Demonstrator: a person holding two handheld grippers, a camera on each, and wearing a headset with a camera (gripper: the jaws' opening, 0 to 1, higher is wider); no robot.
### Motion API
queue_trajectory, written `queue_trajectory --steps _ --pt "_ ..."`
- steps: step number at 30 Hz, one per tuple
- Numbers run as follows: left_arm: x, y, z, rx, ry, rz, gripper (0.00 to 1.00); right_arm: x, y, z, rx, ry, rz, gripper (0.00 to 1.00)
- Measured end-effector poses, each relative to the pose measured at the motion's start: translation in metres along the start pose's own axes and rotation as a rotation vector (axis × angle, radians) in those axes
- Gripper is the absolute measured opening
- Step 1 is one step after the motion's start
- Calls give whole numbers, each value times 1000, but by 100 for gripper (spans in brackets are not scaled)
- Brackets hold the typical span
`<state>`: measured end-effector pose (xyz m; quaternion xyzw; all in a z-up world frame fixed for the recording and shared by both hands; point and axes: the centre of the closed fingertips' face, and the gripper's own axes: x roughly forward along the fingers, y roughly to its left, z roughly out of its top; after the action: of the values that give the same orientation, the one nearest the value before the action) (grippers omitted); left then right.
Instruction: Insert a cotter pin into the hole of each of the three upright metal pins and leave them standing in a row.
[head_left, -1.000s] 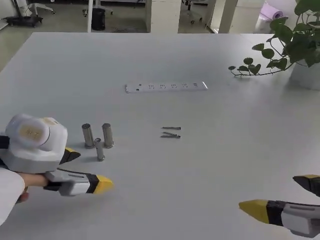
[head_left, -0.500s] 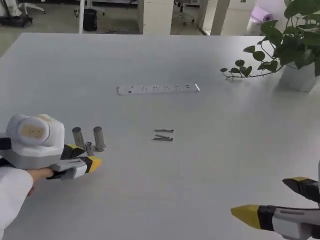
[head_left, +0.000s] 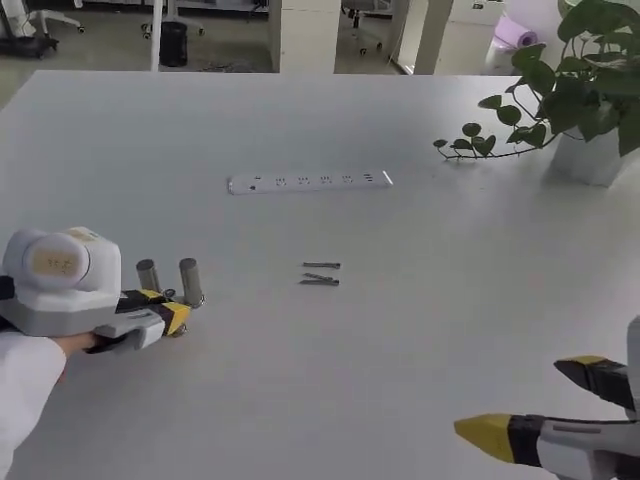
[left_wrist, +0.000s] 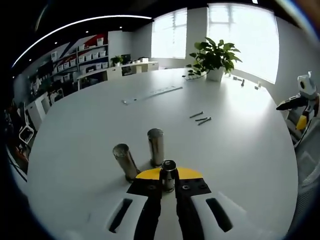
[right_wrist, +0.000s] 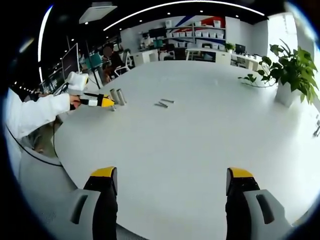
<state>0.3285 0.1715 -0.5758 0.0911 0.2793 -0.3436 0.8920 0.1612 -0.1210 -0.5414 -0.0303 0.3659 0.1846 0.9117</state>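
Note:
Two tall upright metal pins (head_left: 147, 275) (head_left: 190, 280) stand at the table's left; the left gripper view shows them (left_wrist: 125, 161) (left_wrist: 156, 146) just beyond the jaw tips. A shorter third metal pin (left_wrist: 168, 175) stands upright between the yellow tips of my left gripper (head_left: 175, 312), which is shut on it. The cotter pins (head_left: 320, 273) lie flat mid-table, apart from everything, and also appear in the right gripper view (right_wrist: 163, 103). My right gripper (head_left: 540, 410) hovers at the near right, open and holding nothing.
A white power strip (head_left: 308, 182) lies across the table behind the cotter pins. A potted plant (head_left: 580, 90) stands at the far right corner. A white sleeve reaches in at the left edge. Office shelves and chairs lie beyond the table.
My left gripper moved forward onto the short metal pin and shut on it. The right gripper stayed low at the near right; the head camera shifted slightly.

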Motion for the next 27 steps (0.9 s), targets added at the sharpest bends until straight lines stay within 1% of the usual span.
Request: queue_trajectory --steps 1,2,3,4,6,8,10,11,14,16,17,18,19,20,21,23,24,25,26,27 --pt "0 0 0 4 1 -1 7 0 0 0 1 -1 1 88" --pt "-1 -3 0 -53 -3 -20 7 0 0 1 2 -2 1 88" --pt "-1 -4 2 -83 -19 -26 7 -1 0 1 2 -3 0 88" --pt "-4 -1 7 -71 -42 -19 7 -1 -1 1 2 -6 -1 88" --pt "-7 -1 11 -60 -51 -17 7 -1 -2 1 6 -8 -1 88" --pt "-11 -2 19 -49 -71 -17 7 -1 -2 0 7 -8 -3 88" --pt "-15 -2 24 -17 -78 -12 7 -1 -4 -1 7 -6 -6 88" --pt "-17 -4 27 12 -77 -14 7 -1 -4 -1 7 -6 -6 88" --pt "-21 -11 31 32 -80 -27 7 -1 -2 -3 4 -5 0 88" --pt "-24 -17 34 42 -91 -42 7 -1 0 -3 4 -6 3 88" --pt "-26 -28 39 63 -108 -79 7 0 0 -3 4 -7 5 88" --pt "-26 -30 40 65 -113 -86 7 0 1 -3 4 -8 7 88" --pt "-27 -35 42 69 -119 -99 7 0 1 -2 3 -8 9 88" --pt "-28 -42 45 56 -131 -120 7 0 2 -3 3 -8 10 88" --pt "-29 -49 50 29 -151 -143 7 0 3 -2 1 -7 12 88" --pt "-30 -55 53 38 -154 -151 7 -1 4 -2 -1 -10 13 88" --pt "-30 -61 55 65 -155 -161 7 -1 5 -1 -2 -11 14 88" --pt "-30 -65 56 65 -154 -172 7 -2 5 -1 -3 -12 14 88" --pt "-30 -70 57 54 -158 -193 7 -2 5 -1 -4 -13 14 88" --pt "-31 -77 60 62 -174 -219 7 -2 5 -1 -3 -14 14 88"
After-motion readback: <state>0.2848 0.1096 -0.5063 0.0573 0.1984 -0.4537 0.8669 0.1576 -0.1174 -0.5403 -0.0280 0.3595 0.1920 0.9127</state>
